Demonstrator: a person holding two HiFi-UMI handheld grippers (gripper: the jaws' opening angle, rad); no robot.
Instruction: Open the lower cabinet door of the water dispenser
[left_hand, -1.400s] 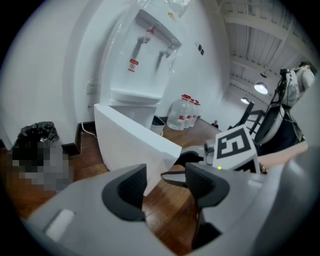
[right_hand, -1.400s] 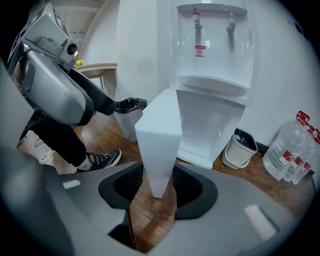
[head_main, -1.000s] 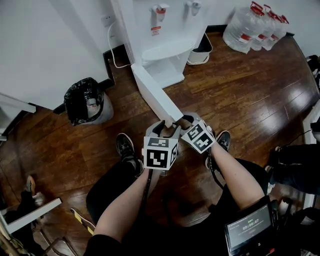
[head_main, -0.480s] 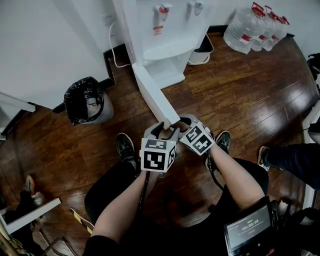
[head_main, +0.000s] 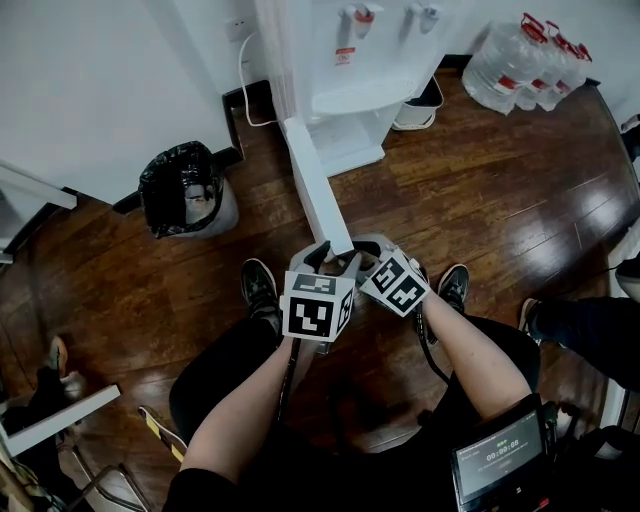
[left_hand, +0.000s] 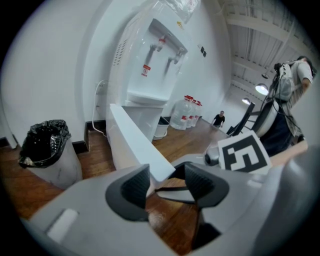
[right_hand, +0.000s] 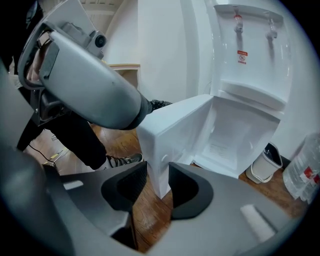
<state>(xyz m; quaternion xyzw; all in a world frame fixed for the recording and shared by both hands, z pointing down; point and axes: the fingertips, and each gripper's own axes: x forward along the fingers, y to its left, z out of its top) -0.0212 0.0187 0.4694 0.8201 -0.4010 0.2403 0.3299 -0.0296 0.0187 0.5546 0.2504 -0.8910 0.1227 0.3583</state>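
The white water dispenser (head_main: 350, 60) stands against the wall. Its lower cabinet door (head_main: 315, 185) is swung out towards me, and the empty white compartment (right_hand: 240, 135) shows behind it. Both grippers meet at the door's free end. My left gripper (head_main: 332, 262) has the door's corner (left_hand: 150, 167) between its jaws; the door touches the left finger and a gap shows at the right one. My right gripper (head_main: 365, 250) is closing, and its pads (right_hand: 137, 185) sit tight against the door's end (right_hand: 172, 130).
A bin lined with a black bag (head_main: 185, 190) stands at the wall to the left. Large water bottles (head_main: 525, 65) and a small white bin (head_main: 420, 105) are right of the dispenser. My shoes (head_main: 262, 285) are on the wood floor. Another person's leg (head_main: 580, 330) is at the right.
The door's free end and both grippers have come a little towards me, so the door stands wider open. The view has shifted, and the leg at the right has moved.
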